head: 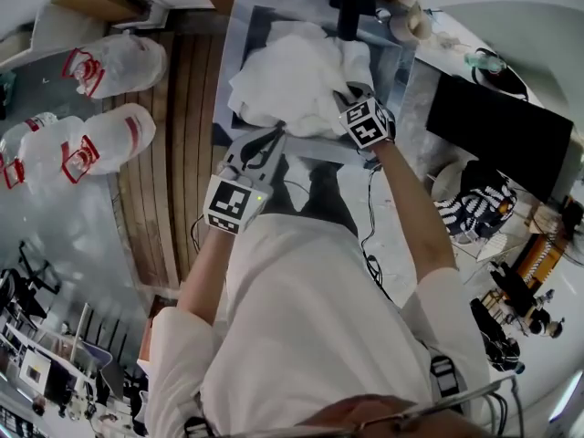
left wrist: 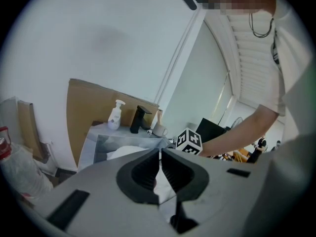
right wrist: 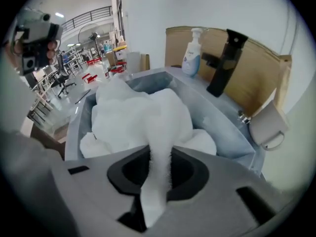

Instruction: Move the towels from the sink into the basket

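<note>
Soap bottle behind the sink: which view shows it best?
Right gripper view: the soap bottle stands close and unblocked, left of the black faucet. Left gripper view shows it small and far off. Head view: only a white shape at the top edge, not clearly the bottle.

Rumpled white towels (head: pixel 292 85), perhaps several, in grey sink (right wrist: pixel 222 125)

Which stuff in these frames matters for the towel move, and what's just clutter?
Job: towels piled in the sink; right gripper clamped on a fold of them; left gripper, shut, empty. No basket in view.
Clutter: soap bottle, black faucet, cup, plastic bags.
</note>
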`<control>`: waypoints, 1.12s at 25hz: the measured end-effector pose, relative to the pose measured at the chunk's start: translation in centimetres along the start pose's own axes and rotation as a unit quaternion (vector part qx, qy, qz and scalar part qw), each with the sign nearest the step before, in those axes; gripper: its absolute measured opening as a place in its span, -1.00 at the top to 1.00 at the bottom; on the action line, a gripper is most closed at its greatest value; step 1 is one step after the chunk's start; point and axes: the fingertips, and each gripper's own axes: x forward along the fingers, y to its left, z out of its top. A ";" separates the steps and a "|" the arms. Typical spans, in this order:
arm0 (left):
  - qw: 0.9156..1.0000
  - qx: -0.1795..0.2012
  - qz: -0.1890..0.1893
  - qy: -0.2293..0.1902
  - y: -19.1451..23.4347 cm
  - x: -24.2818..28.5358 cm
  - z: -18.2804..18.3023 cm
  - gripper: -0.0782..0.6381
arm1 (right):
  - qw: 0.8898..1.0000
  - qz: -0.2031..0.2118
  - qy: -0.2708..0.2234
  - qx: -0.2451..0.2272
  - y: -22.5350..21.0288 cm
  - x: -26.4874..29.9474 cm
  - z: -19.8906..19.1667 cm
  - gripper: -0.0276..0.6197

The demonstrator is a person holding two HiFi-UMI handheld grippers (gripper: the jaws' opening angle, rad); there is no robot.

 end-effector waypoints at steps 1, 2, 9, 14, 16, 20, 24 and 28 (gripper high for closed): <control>1.000 0.002 -0.002 0.000 -0.2 0.0 0.1 0.73 | 1.000 -0.008 -0.012 0.009 -0.5 -1.0 0.2 0.67; 1.000 0.003 -0.003 0.000 -0.5 -0.1 0.1 0.73 | 0.999 -0.015 -0.025 0.018 -1.0 -2.0 0.4 0.68; 1.000 0.013 -0.018 0.000 -3.0 -0.3 1.2 0.73 | 0.990 -0.062 -0.112 0.051 -4.2 -9.7 3.2 0.71; 1.000 0.022 -0.020 -0.004 -3.7 -0.3 3.3 0.73 | 0.985 -0.072 -0.150 0.049 -5.4 -15.0 5.8 0.72; 1.000 0.022 -0.021 -0.003 -4.1 -0.2 4.0 0.73 | 0.981 -0.079 -0.168 0.047 -5.8 -17.5 6.5 0.72; 0.999 0.023 -0.022 -0.002 -5.0 0.1 5.4 0.73 | 0.970 -0.092 -0.216 0.055 -6.3 -23.6 8.1 0.72; 0.999 0.032 -0.027 -0.016 -6.1 0.8 8.0 0.73 | 0.956 -0.115 -0.264 0.051 -7.1 -30.0 9.5 0.72; 0.998 0.043 -0.046 -0.029 -8.8 1.5 10.1 0.73 | 0.938 -0.139 -0.311 0.062 -7.8 -36.8 9.3 0.73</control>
